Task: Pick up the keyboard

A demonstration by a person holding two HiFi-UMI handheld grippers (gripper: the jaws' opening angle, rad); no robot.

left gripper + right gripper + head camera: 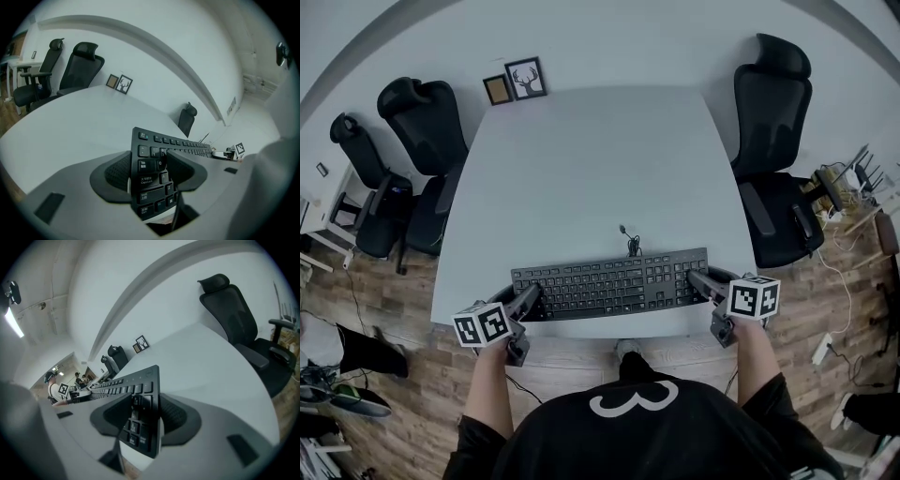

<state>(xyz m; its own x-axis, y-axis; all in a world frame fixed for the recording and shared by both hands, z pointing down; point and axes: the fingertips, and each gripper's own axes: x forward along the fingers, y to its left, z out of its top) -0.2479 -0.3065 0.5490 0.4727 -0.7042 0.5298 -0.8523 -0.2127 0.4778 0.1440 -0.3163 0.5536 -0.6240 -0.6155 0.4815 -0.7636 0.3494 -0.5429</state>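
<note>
A black keyboard (609,284) lies crosswise over the near edge of the white table (591,159), held at both ends. My left gripper (532,298) is shut on its left end. In the left gripper view the pads clamp the keyboard (187,146) around the Tab and Caps Lock keys, with my left gripper (149,171) straddling its edge. My right gripper (698,278) is shut on the right end. In the right gripper view the keyboard (124,389) stands edge-on between the pads of my right gripper (147,416). It appears raised slightly off the tabletop. Its cable (630,242) trails back over the table.
Black office chairs stand at the table's right (773,141) and left (427,122), with another (366,178) farther left. Two small picture frames (516,82) lean at the far left corner. The person's body is close to the near edge.
</note>
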